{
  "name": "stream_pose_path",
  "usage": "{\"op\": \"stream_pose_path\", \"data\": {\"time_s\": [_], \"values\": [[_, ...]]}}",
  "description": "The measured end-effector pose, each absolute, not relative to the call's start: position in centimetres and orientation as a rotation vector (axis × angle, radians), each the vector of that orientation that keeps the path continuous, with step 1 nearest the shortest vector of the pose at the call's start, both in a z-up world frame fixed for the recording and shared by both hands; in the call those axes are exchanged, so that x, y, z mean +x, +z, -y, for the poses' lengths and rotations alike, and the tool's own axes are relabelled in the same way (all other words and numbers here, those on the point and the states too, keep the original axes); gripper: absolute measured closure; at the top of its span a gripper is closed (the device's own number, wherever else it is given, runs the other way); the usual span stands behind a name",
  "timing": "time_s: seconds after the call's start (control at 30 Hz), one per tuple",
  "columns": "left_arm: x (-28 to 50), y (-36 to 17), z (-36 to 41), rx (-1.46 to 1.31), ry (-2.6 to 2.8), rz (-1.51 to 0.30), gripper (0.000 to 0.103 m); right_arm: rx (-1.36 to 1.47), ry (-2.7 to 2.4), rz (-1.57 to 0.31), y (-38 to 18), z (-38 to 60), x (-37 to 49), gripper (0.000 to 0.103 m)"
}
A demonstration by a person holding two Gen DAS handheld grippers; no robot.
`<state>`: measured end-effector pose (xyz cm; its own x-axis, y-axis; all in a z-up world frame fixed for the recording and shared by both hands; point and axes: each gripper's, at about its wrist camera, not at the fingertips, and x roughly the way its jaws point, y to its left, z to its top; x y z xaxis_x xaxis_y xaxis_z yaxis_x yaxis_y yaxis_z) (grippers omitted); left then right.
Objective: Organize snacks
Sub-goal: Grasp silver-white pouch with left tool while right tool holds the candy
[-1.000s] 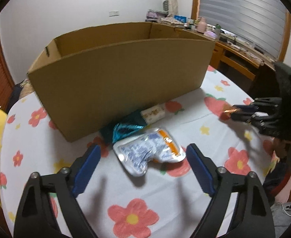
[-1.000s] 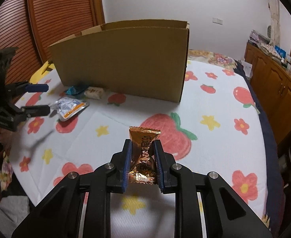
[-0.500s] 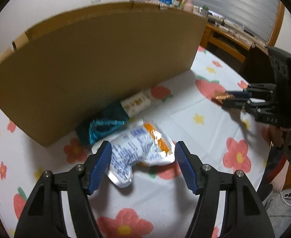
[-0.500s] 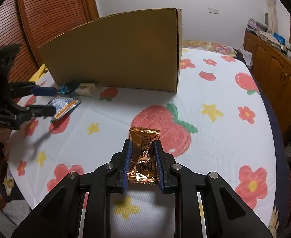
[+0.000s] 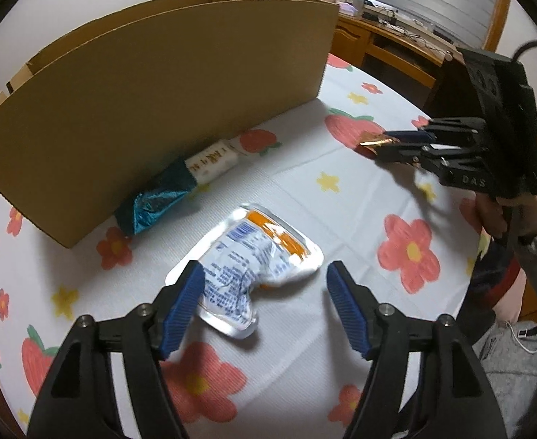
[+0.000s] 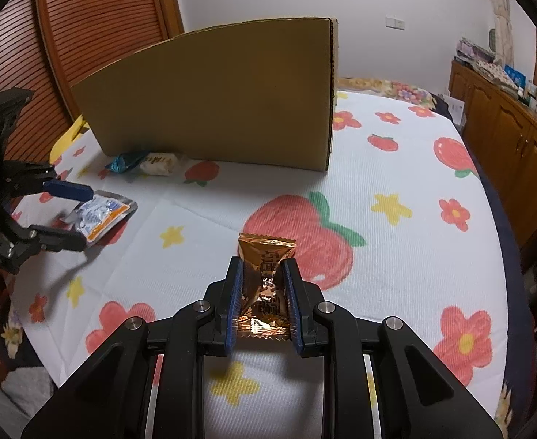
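A crumpled silver snack packet (image 5: pixel 264 241) with blue print and an orange stripe lies on the flowered tablecloth. My left gripper (image 5: pixel 264 270) hangs over its near end with the jaws opening; the left pad overlaps the packet's edge and the right pad stands clear of it. The right wrist view shows the same packet (image 6: pixel 100 212) between the left gripper's (image 6: pixel 83 218) fingers. My right gripper (image 6: pixel 263 269) is shut on a gold foil snack packet (image 6: pixel 266 252), held just above the cloth. A tall cardboard box (image 5: pixel 158 91) stands behind.
A teal foil packet (image 5: pixel 158 201) and a white wrapped candy (image 5: pixel 213 161) lie against the box's (image 6: pixel 213 98) front wall. The round table's edge (image 6: pixel 502 256) drops off at right, with wooden cabinets (image 6: pixel 506 128) beyond. A slatted wooden door (image 6: pixel 85 36) stands at the left.
My left gripper tipped downward and came closer over the silver packet; its jaws narrowed, then widened again. The right gripper kept still with the gold packet.
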<state>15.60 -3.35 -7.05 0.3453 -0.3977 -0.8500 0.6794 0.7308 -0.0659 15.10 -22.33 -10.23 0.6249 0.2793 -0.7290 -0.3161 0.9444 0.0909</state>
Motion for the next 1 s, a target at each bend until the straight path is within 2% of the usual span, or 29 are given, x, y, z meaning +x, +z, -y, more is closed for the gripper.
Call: {"op": "stream_pose_path", "data": {"time_s": [0.83, 0.93, 1.0], "values": [[17.8, -8.6, 4.4, 0.368, -0.655, -0.992, 0.026, -0.050, 0.341, -0.827, -10.2, 22.3, 15.0, 0.083], [17.9, -8.6, 4.4, 0.362, -0.658, -0.980, 0.034, -0.050, 0.338, -0.828, -10.2, 22.3, 15.0, 0.083], [17.7, -8.4, 4.3, 0.360, -0.660, -0.967, 0.053, -0.051, 0.339, -0.828, -10.2, 22.3, 15.0, 0.083]]}}
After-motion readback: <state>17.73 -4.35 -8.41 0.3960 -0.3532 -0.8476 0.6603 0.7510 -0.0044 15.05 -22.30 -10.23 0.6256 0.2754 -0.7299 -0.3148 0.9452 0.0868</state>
